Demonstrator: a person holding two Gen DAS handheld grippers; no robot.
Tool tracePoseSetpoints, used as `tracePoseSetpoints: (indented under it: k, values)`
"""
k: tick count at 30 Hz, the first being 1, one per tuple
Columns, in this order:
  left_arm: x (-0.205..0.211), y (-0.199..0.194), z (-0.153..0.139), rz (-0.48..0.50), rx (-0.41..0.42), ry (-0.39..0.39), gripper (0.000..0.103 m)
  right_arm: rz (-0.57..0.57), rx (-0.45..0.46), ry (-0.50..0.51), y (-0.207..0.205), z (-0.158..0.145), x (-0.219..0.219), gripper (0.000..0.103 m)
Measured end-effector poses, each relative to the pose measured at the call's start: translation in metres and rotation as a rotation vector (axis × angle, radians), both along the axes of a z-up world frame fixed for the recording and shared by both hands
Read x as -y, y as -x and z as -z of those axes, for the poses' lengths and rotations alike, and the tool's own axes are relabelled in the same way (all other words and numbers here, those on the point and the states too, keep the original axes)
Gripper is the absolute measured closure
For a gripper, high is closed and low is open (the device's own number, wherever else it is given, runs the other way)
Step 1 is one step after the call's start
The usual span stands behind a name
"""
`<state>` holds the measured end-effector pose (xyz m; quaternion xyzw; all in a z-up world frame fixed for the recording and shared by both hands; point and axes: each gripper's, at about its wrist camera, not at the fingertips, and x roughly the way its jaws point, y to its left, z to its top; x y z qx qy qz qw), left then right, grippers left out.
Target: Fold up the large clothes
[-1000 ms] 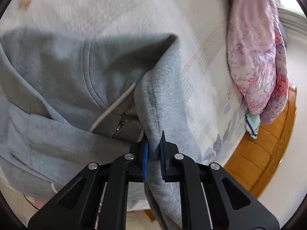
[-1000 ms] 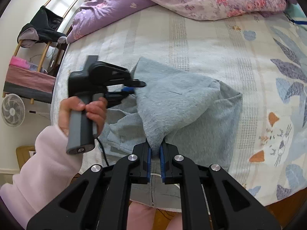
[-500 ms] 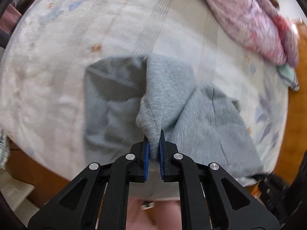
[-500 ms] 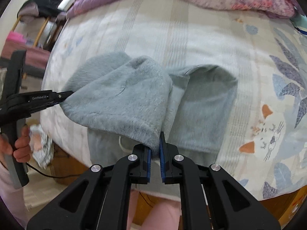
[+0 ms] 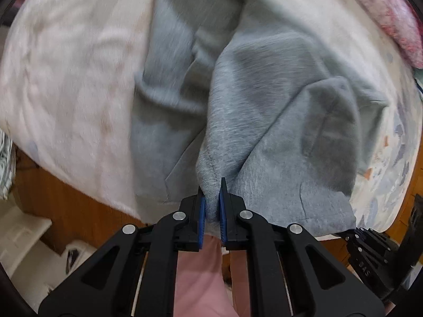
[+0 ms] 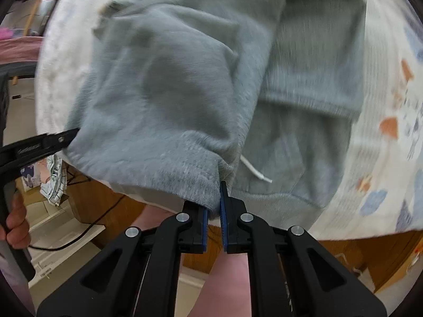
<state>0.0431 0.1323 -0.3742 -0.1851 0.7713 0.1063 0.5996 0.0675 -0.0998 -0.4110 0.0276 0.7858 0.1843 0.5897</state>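
A grey hoodie (image 5: pixel 264 84) lies partly folded on the bed, its near part lifted over the bed's near edge. My left gripper (image 5: pixel 210 198) is shut on one corner of its hem. My right gripper (image 6: pixel 212 200) is shut on the other corner of the hoodie (image 6: pixel 164 84). The lifted edge stretches between the two grippers. A white drawstring (image 6: pixel 255 170) hangs from the lower layer. The left gripper also shows at the left of the right wrist view (image 6: pixel 63 138). The right gripper shows at the lower right of the left wrist view (image 5: pixel 370 248).
The bed sheet (image 5: pixel 66 66) is white with a printed pattern (image 6: pixel 391 121). A pink quilt (image 5: pixel 391 15) lies at the far right. The wooden bed frame (image 5: pixel 66 198) and pale floor (image 6: pixel 58 235) are below. A black cable (image 6: pixel 87 227) runs by the frame.
Both grippers have pulled the held hoodie edge back toward the near edge of the bed and lower. The view is blurred by motion.
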Motion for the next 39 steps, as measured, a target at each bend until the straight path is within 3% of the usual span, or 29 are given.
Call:
tracePoseSetpoints:
  k: [4, 8, 11, 14, 15, 18, 20, 21, 22, 23, 26, 30, 31, 32, 33, 34, 36, 39]
  values:
    - [-0.005, 0.017, 0.030, 0.005, -0.034, 0.015, 0.094, -0.037, -0.030, 0.046, 0.012, 0.028, -0.005, 0.095]
    - [0.000, 0.022, 0.055, 0.010, -0.075, 0.043, 0.092, -0.062, -0.004, 0.137, 0.011, 0.041, -0.001, 0.095]
    - [0.008, 0.019, 0.051, 0.017, -0.066, 0.065, 0.092, 0.053, 0.019, 0.133, -0.003, 0.027, 0.020, 0.095]
    - [0.016, 0.014, 0.042, 0.038, -0.031, 0.085, 0.089, 0.019, 0.131, 0.174, -0.014, 0.006, 0.025, 0.094]
    - [0.019, 0.013, 0.043, 0.062, -0.030, 0.074, 0.089, -0.005, 0.128, 0.179, -0.013, 0.006, 0.023, 0.094]
    - [0.022, 0.018, 0.059, 0.133, -0.088, -0.011, 0.089, -0.109, -0.049, 0.183, 0.001, 0.037, 0.012, 0.076]
    - [0.019, 0.022, 0.061, 0.125, -0.105, 0.026, 0.087, -0.121, -0.133, 0.218, 0.010, 0.046, 0.014, 0.073]
    - [0.018, 0.022, 0.056, 0.153, -0.115, 0.043, 0.073, -0.086, -0.150, 0.178, 0.010, 0.042, 0.020, 0.059]
    - [0.017, 0.022, 0.052, 0.188, -0.114, 0.035, 0.046, -0.067, -0.165, 0.152, 0.008, 0.039, 0.024, 0.035]
    - [0.015, 0.022, 0.045, 0.223, -0.099, 0.017, 0.036, -0.050, -0.177, 0.142, 0.005, 0.035, 0.031, 0.028]
    - [0.004, 0.021, 0.031, 0.284, -0.101, 0.011, 0.032, 0.034, -0.170, 0.137, -0.007, 0.015, 0.054, 0.026]
    - [-0.014, 0.000, 0.006, 0.202, -0.029, 0.060, 0.035, 0.168, -0.042, 0.059, -0.040, -0.019, 0.076, 0.029]
    - [-0.015, -0.005, 0.000, 0.187, 0.001, 0.057, 0.062, 0.167, 0.008, 0.031, -0.052, -0.028, 0.071, 0.047]
    - [-0.014, -0.014, -0.005, 0.173, 0.039, 0.054, 0.078, 0.163, 0.040, 0.027, -0.060, -0.032, 0.067, 0.061]
    - [-0.012, -0.024, -0.007, 0.162, 0.055, 0.055, 0.090, 0.168, 0.057, 0.039, -0.072, -0.032, 0.061, 0.086]
    - [-0.012, -0.033, -0.006, 0.141, 0.072, 0.068, 0.091, 0.186, 0.049, 0.030, -0.076, -0.028, 0.058, 0.095]
    - [-0.004, -0.054, -0.001, 0.092, 0.090, 0.145, 0.094, 0.253, -0.004, -0.075, -0.091, -0.015, 0.044, 0.095]
    - [0.024, -0.070, 0.014, 0.112, 0.095, 0.241, 0.095, 0.209, -0.071, -0.180, -0.090, 0.003, 0.012, 0.096]
